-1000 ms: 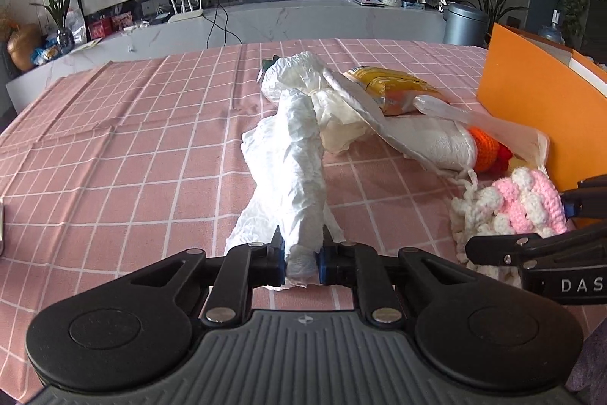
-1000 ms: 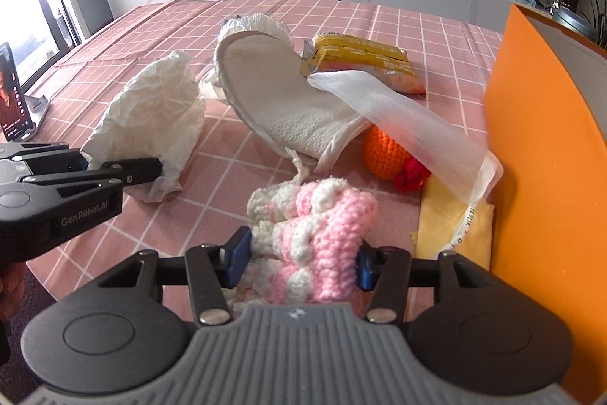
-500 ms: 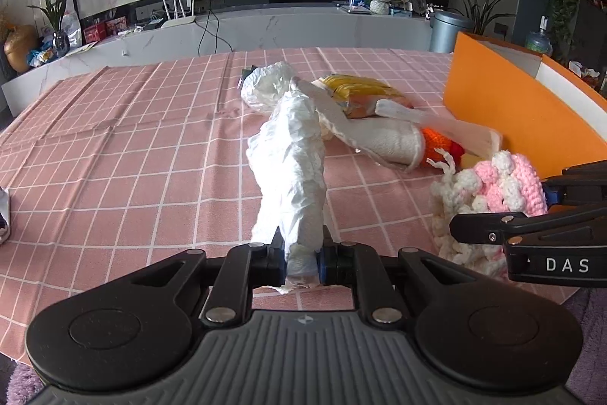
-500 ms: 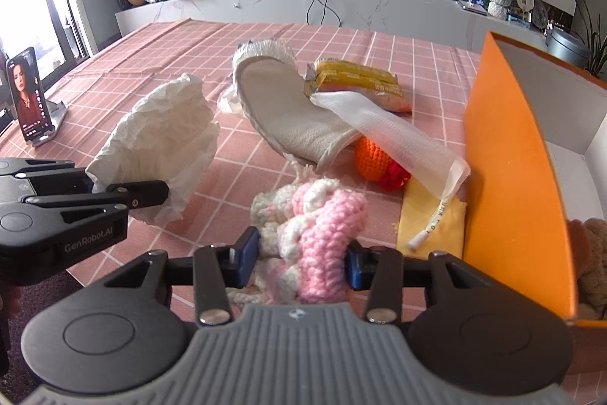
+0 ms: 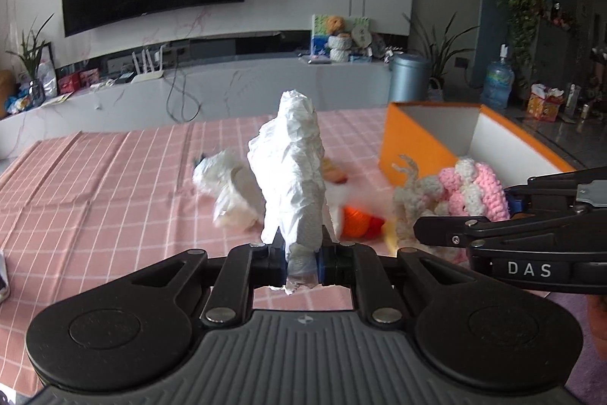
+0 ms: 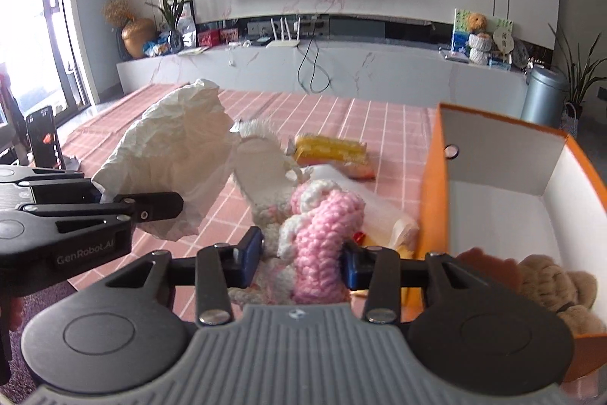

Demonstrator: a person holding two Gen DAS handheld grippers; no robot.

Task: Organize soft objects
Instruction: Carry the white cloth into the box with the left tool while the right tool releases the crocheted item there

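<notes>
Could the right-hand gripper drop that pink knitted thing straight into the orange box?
Probably yes. The right gripper is shut on the pink crochet piece, and the orange box stands open-topped just to its right, with nothing between them. A teddy bear already lies inside, but bare floor shows beyond it.

The crumpled white paper towel (image 5: 292,173), formerly trailing on the pink checked tablecloth (image 5: 95,192), has been lifted clear of it. The pink-and-white crocheted piece (image 6: 322,234) has likewise been raised, nearer the open orange cardboard box (image 6: 432,200).
</notes>
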